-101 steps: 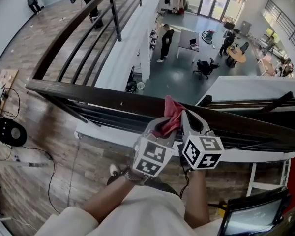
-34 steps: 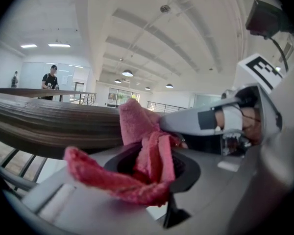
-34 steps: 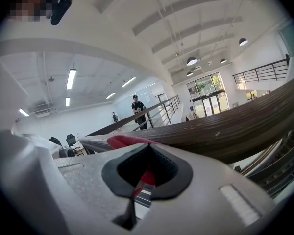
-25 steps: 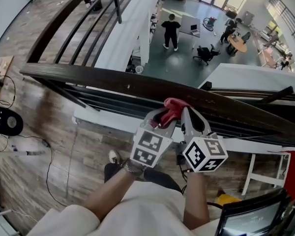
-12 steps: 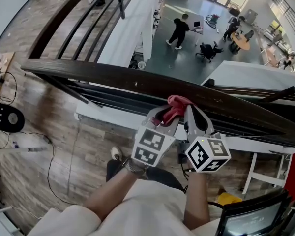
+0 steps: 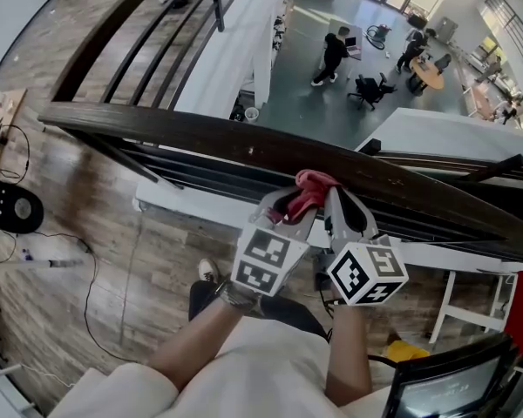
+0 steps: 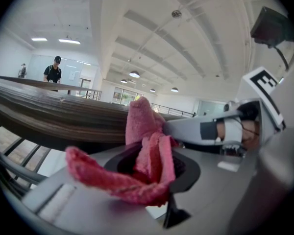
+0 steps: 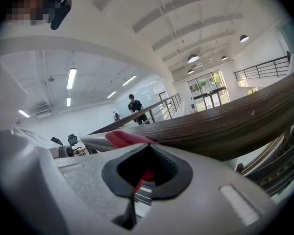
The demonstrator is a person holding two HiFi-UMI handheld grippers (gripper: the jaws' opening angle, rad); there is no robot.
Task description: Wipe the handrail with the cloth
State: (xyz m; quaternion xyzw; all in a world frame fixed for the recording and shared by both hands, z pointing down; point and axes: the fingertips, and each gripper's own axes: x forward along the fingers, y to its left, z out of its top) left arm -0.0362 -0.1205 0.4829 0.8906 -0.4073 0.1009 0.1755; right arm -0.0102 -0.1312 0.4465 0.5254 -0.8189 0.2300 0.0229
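The handrail (image 6: 183,138), a dark wooden rail that runs across a balcony above the lower floor (image 6: 318,116), has the cloth (image 6: 312,186) bunched against its near edge, where we hold it with both grippers side by side. We keep the two tools close together, tips pointing at the rail, so that the red cloth sits between them and the wood; we judge that this double hold is meant to press the fabric flat to the rail and steady it for a pass along the top. The left gripper (image 6: 288,205) has its jaws closed down on a thick wad of the cloth: in the left gripper view the folds fill the gap between the pads and a loose tail spills out over the lower jaw toward the camera. The right gripper (image 6: 338,202) has its jaws drawn together too; in the right gripper view only a thin red strip shows in the gap between the pads, with more cloth lying just past the tips against the rail, and we read that as a pinch on a thin edge of the fabric. Most of the rail to either side of the cloth lies bare.
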